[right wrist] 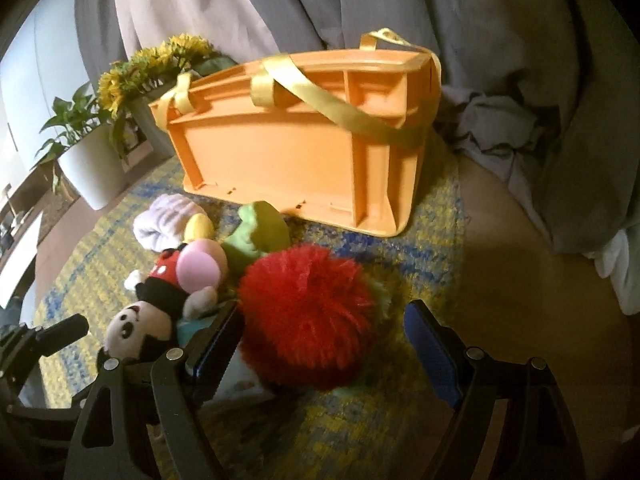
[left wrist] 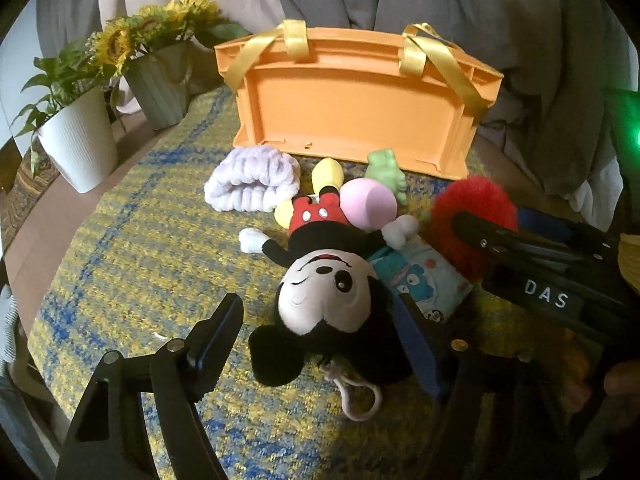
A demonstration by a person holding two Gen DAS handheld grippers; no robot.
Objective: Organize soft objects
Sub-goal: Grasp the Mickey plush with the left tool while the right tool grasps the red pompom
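Observation:
An orange plastic basket (left wrist: 352, 108) with yellow ribbon handles stands at the back of the cloth; it also shows in the right wrist view (right wrist: 296, 148). In front lie a Mickey plush (left wrist: 328, 280), a lilac ribbed cloth (left wrist: 250, 184), a pink soft toy (left wrist: 370, 200), a green toy (left wrist: 386, 170), a teal printed pouch (left wrist: 424, 280) and a red fluffy pompom (right wrist: 308, 316). My left gripper (left wrist: 324, 340) is open, its jaws on either side of Mickey's head. My right gripper (right wrist: 324, 344) is open around the red pompom.
A yellow and blue woven cloth (left wrist: 132, 272) covers the table. A white pot with a green plant (left wrist: 78, 144) and a grey ribbed vase of sunflowers (left wrist: 160, 88) stand at the back left. Grey curtains (left wrist: 480, 8) hang behind.

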